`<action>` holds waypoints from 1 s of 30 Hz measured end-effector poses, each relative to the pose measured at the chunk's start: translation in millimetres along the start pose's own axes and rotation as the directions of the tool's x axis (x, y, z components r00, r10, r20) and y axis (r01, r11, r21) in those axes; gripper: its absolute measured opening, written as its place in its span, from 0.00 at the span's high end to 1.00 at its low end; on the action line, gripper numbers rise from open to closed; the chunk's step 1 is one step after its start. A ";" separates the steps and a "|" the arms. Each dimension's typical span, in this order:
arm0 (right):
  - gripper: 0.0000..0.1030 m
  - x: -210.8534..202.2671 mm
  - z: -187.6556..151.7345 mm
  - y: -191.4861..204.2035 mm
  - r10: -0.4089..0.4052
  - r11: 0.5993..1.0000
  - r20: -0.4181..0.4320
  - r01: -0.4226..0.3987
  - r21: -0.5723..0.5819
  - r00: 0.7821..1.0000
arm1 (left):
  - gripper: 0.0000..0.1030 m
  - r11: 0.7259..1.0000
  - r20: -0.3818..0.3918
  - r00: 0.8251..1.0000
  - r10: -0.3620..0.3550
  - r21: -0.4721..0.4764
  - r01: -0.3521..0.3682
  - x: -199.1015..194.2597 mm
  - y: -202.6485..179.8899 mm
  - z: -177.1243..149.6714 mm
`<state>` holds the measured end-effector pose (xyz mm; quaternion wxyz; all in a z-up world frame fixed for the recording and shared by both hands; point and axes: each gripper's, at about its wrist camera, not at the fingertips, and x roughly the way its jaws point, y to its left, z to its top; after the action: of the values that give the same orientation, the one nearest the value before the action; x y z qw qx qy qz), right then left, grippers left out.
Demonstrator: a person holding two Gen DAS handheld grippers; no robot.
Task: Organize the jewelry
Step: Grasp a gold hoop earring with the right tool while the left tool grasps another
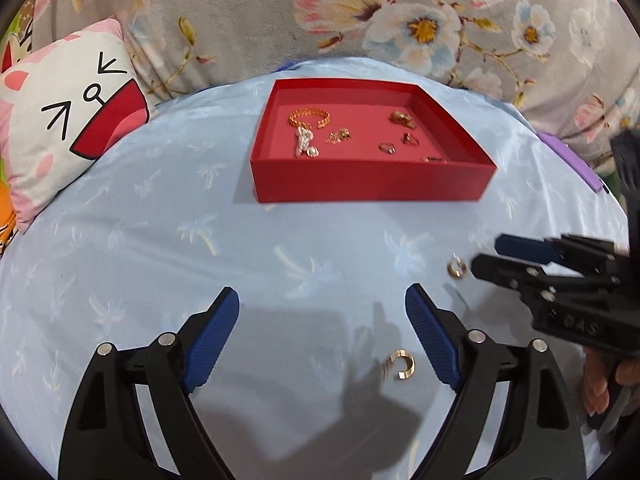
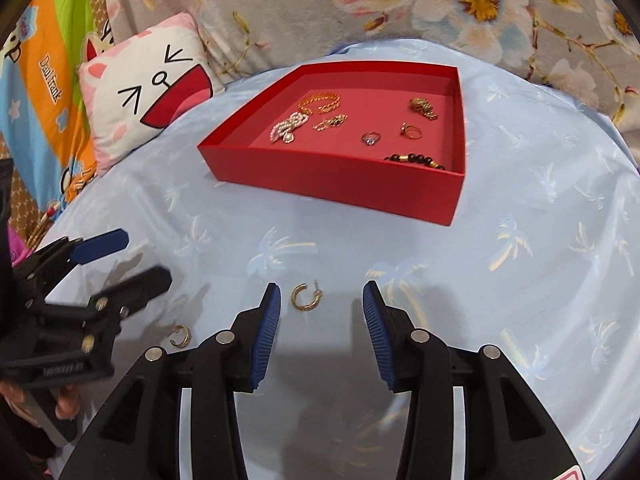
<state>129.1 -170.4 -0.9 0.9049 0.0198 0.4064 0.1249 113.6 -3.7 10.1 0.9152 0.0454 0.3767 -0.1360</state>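
Lying loose on the blue bedsheet (image 2: 520,280), a gold hoop earring (image 2: 305,298) sits just inside the right gripper (image 2: 320,300), whose fingers are spread and empty, seemingly lined up to pinch it. A second hoop (image 1: 400,365) rests between the left gripper's (image 1: 322,308) equally released fingers, and the red tray (image 2: 332,184) of sorted jewelry waits at twelve o'clock.

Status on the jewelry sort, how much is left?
Mostly done: the red tray already holds chains, rings and a bead bracelet. Nothing in hand: left gripper and right gripper are both open and empty. Left: two gold hoop earrings on the blue cloth, one near the right jaws, one near the left.
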 end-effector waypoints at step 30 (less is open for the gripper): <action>0.85 -0.5 -17.2 4.9 -0.038 0.999 -0.048 0.038 -0.003 0.998 | 0.36 0.997 -0.101 0.993 -0.065 0.034 0.069 2.0 -18.6 -26.9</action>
<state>115.0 -166.9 -11.4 0.8972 0.0081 0.4280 0.1088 91.5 -17.0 -10.1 0.8891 0.0569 0.4207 -0.1714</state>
